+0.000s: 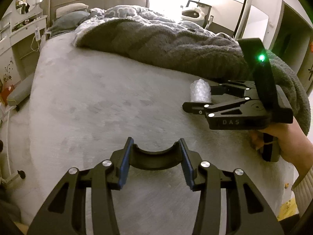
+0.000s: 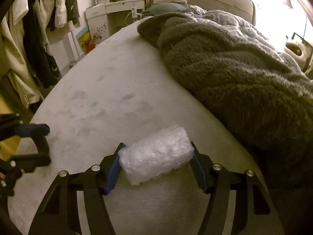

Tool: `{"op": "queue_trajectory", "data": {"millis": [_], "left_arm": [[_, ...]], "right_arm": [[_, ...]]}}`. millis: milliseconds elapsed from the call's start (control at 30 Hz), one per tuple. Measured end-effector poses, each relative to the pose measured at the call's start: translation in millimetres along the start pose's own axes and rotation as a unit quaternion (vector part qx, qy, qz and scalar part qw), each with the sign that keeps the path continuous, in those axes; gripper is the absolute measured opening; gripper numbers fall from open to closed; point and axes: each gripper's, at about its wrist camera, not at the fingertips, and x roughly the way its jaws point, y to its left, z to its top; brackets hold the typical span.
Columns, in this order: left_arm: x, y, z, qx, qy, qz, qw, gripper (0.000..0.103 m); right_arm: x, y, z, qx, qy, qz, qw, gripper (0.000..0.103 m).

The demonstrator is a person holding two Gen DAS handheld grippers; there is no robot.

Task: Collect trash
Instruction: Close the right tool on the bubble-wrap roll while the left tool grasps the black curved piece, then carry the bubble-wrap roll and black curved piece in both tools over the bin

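A roll of clear bubble wrap [image 2: 156, 153] lies on the grey bed sheet [image 2: 109, 90], close to the dark blanket. My right gripper [image 2: 157, 162] is open with its blue-padded jaws on either side of the roll, touching or nearly touching its ends. In the left wrist view the same roll [image 1: 200, 91] sits between the right gripper's fingers [image 1: 195, 105] at the right. My left gripper [image 1: 155, 156] is open and empty, low over the bare sheet [image 1: 109, 101]. It also shows at the left edge of the right wrist view [image 2: 33, 135].
A thick dark grey blanket [image 2: 234, 78] and a patterned duvet [image 1: 137, 13] cover the far and right side of the bed. A white dresser [image 2: 115, 9] and hanging clothes [image 2: 39, 39] stand beside the bed. A chair [image 1: 195, 11] stands by the bright window.
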Motion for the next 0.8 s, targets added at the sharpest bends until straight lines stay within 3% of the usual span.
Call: {"op": "queue_trajectory", "data": {"millis": [233,800], "left_arm": [[-25.4,7.6,-1.1,-0.003,-0.017,-0.005,0.9998,0.049],[-99.1,46.9,-21.3,-0.003,-0.064,0.013,0.9978,0.049]], "right_arm": [[-16.6,18.6,4.8,0.006,-0.008,-0.012,1.0,0.063],[-70.7,77.9,-11.1,0.105,-0.045,-0.036,0.993,0.063]]}}
